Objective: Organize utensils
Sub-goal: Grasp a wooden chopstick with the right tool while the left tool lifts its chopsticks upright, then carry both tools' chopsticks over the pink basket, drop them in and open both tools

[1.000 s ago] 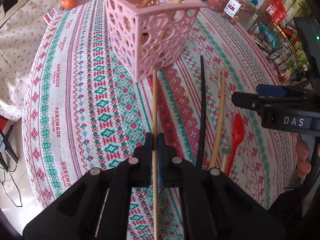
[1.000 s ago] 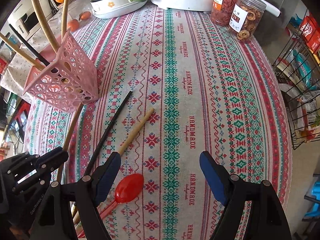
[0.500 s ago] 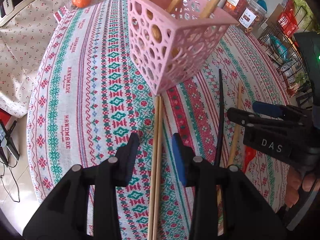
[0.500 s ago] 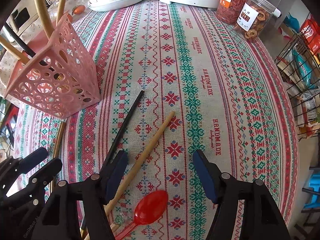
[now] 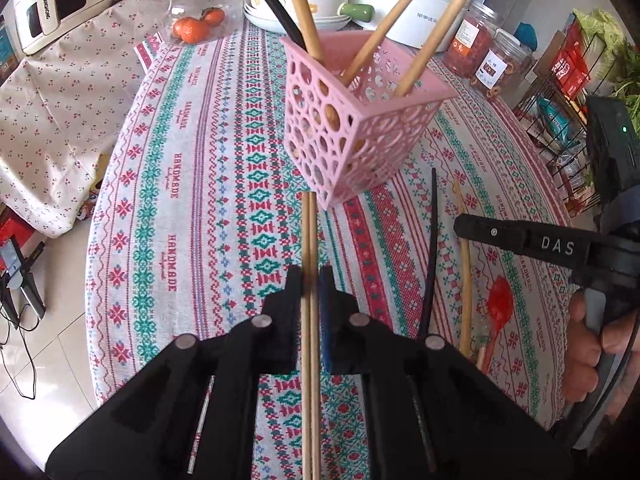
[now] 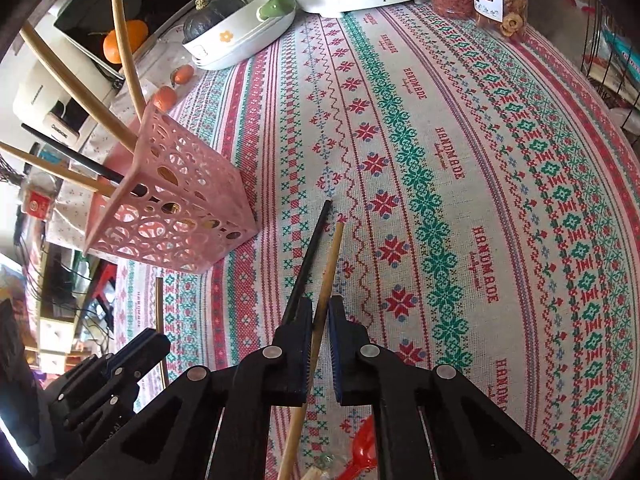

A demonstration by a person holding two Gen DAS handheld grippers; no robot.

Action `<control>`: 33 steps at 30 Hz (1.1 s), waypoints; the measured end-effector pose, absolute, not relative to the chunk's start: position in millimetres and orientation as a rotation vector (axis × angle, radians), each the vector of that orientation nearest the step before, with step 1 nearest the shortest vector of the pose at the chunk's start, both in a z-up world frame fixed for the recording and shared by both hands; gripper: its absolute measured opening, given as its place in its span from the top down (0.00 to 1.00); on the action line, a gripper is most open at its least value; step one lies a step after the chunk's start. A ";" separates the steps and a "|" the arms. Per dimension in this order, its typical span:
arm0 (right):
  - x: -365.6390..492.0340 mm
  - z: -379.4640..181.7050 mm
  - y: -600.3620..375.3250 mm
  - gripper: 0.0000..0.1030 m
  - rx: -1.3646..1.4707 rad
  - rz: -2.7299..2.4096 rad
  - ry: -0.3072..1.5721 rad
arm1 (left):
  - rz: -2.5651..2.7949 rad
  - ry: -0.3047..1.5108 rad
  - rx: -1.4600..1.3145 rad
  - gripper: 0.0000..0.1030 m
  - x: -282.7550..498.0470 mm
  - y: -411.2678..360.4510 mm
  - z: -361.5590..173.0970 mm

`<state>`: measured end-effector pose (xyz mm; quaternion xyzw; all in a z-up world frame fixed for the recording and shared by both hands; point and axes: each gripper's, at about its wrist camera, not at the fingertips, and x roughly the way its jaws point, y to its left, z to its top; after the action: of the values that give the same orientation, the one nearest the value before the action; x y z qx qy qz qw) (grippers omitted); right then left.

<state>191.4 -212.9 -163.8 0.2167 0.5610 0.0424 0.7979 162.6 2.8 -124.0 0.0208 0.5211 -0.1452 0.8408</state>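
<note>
Patterned red-and-green cloth covers the desk (image 5: 192, 184), where a pink lattice basket (image 5: 360, 128) stands holding several wooden sticks and one black one. Left tongs (image 5: 310, 288) lie low and level, clenched on a pair of wooden chopsticks (image 5: 309, 232) whose tips reach nearly to the basket's base; half a second ago these tongs were spread around the pair. Right tongs (image 6: 319, 320), open wide before, have closed on a single wooden chopstick (image 6: 330, 268), with a black chopstick (image 6: 310, 256) just beside it on the cloth. Only the left view shows the person's fingers on the right handle; a red spoon (image 5: 498, 300) lies near that chopstick's lower end.
</note>
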 end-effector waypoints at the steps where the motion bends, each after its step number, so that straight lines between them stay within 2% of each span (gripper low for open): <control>1: 189.4 -159.4 -214.5 0.93 0.474 0.111 1.185 | -0.310 1.083 0.037 0.91 159.9 5.1 -118.2; 8: 162.6 -104.8 -216.5 0.94 0.445 0.201 1.028 | -0.331 0.931 0.032 0.91 132.8 18.8 -74.0; 16: 114.8 -31.0 -199.4 0.94 0.290 0.260 0.810 | -0.332 0.768 0.020 0.91 115.6 31.8 -36.6; 23: 92.4 4.1 -195.2 0.94 0.234 0.260 0.683 | -0.334 0.635 -0.020 0.91 100.1 39.3 -3.7; 33: 84.0 53.1 -187.7 0.94 0.178 0.235 0.513 | -0.294 0.340 -0.116 0.91 96.8 42.5 35.4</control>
<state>84.0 -187.7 53.1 0.0877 0.2530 0.1157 0.9565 96.8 42.5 35.4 -0.0577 0.1686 -0.1459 0.9731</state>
